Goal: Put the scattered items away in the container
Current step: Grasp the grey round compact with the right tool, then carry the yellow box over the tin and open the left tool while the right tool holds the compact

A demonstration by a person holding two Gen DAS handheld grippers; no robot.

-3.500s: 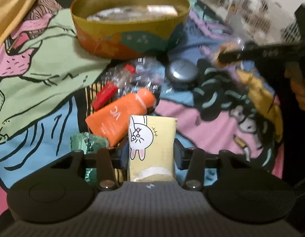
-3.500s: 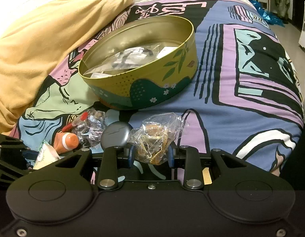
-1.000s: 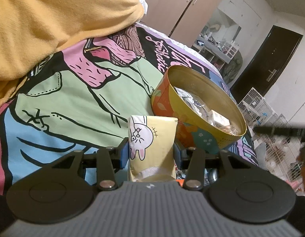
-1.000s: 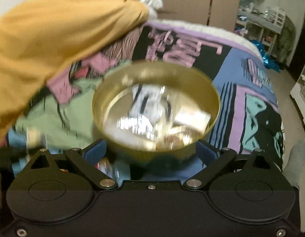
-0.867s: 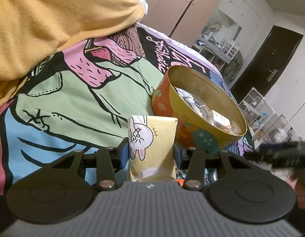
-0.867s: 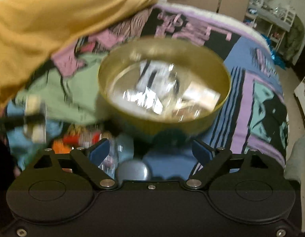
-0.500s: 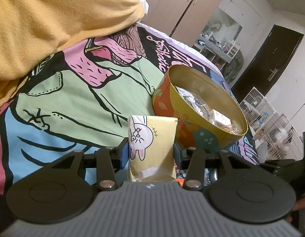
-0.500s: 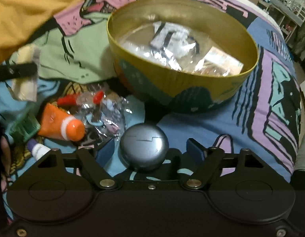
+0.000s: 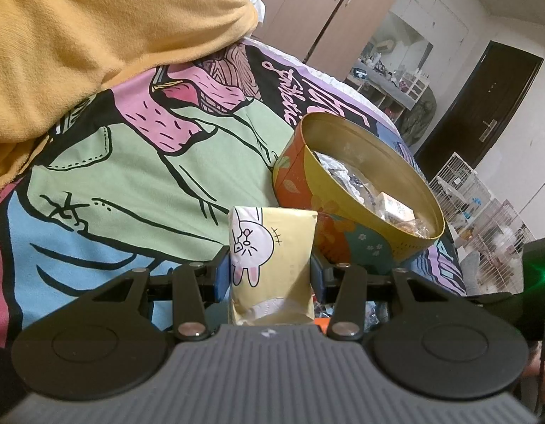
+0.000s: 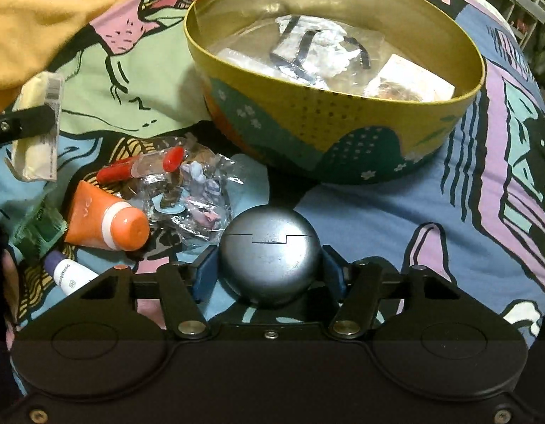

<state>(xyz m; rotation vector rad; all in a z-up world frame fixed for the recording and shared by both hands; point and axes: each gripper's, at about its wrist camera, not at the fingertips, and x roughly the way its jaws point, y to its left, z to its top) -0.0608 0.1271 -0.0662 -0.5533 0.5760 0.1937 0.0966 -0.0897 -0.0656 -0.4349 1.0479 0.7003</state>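
Observation:
My left gripper [image 9: 270, 272] is shut on a yellow packet with a rabbit drawing [image 9: 276, 243], held upright above the bedspread, left of the round tin [image 9: 297, 183]. In the right wrist view the same packet [image 10: 35, 130] hangs at the far left. My right gripper [image 10: 268, 270] points down at a grey round case [image 10: 268, 254] lying on the bed just in front of the tin [image 10: 325, 134]. Its jaws are closing, with the case between them and the blue pads [image 10: 205, 268] against its sides. The tin holds clear bags and a small box.
Left of the case lie a clear bag of small figures [image 10: 198, 198], a red tube [image 10: 141, 166], an orange tube [image 10: 102, 222], a green packet [image 10: 39, 233] and a white tube with a purple cap [image 10: 67, 275]. A yellow blanket [image 9: 95, 35] is heaped at the back left.
My right gripper came down from over the tin to the grey case, and its jaws narrowed around it. The left gripper and its packet stayed put.

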